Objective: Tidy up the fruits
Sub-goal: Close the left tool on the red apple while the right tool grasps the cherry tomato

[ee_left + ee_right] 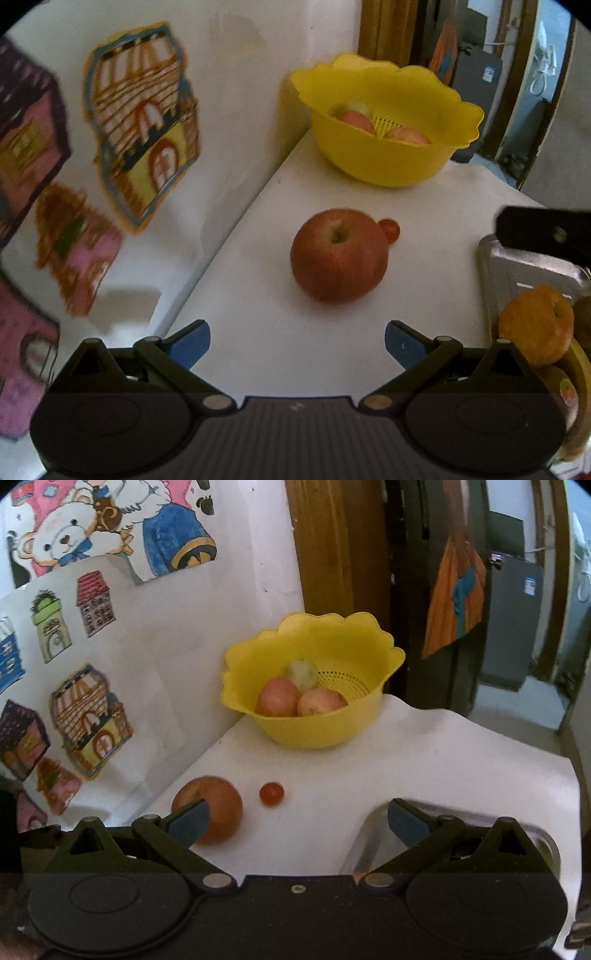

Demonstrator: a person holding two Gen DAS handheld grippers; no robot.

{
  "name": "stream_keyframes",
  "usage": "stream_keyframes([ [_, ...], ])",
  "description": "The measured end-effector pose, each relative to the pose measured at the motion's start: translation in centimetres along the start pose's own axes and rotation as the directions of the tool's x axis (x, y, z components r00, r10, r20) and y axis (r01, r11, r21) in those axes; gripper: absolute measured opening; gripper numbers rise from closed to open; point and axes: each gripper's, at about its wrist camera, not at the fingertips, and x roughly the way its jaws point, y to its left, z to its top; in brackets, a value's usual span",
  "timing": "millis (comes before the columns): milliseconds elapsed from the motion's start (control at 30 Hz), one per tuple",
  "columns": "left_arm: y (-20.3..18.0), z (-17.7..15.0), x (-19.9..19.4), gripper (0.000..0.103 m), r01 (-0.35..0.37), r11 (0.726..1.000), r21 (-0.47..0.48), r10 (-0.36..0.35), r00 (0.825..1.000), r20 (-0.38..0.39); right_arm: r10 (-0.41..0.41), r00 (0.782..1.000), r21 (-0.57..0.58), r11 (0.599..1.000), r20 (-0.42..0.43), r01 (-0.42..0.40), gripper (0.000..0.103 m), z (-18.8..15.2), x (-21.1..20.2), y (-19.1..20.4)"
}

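Observation:
A red apple (pixel 338 254) sits upright on the white table (pixel 277 332), with a small red tomato (pixel 390 229) just behind it. My left gripper (pixel 297 341) is open a short way in front of the apple, nothing between its fingers. Farther back stands a yellow colander bowl (pixel 384 162) holding three fruits. In the right wrist view the apple (pixel 218 808) lies at the lower left behind my left finger, the tomato (pixel 271 794) beside it, and the bowl (pixel 314 731) beyond. My right gripper (pixel 297 821) is open and empty above the table.
A metal tray (pixel 517 266) at the right holds an orange fruit (pixel 535 325) and other fruit. The tray's rim (pixel 373 830) shows under my right fingers. A white wall with house stickers (pixel 144 122) borders the table's left side. A doorway opens behind the bowl.

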Motion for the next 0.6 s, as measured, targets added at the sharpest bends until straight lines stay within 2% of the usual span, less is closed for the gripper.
stream_keyframes([
  [267,-0.5,1.2,1.5,0.102,0.011,0.999,0.045,-0.015,0.997,0.081,0.036,0.996,-0.162,0.986,-0.077,-0.048,0.096,1.9,4.9,-0.3],
  [467,-1.1,1.7,2.4,0.102,0.029,0.997,0.077,-0.037,0.994,0.099,0.102,0.982,-0.241,0.961,-0.157,-0.138,0.085,2.2,7.8,0.0],
  [600,-1.5,1.8,2.8,0.102,0.037,0.994,0.104,-0.048,0.993,0.110,0.096,0.978,-0.267,0.953,-0.186,-0.144,0.078,2.3,9.3,0.3],
])
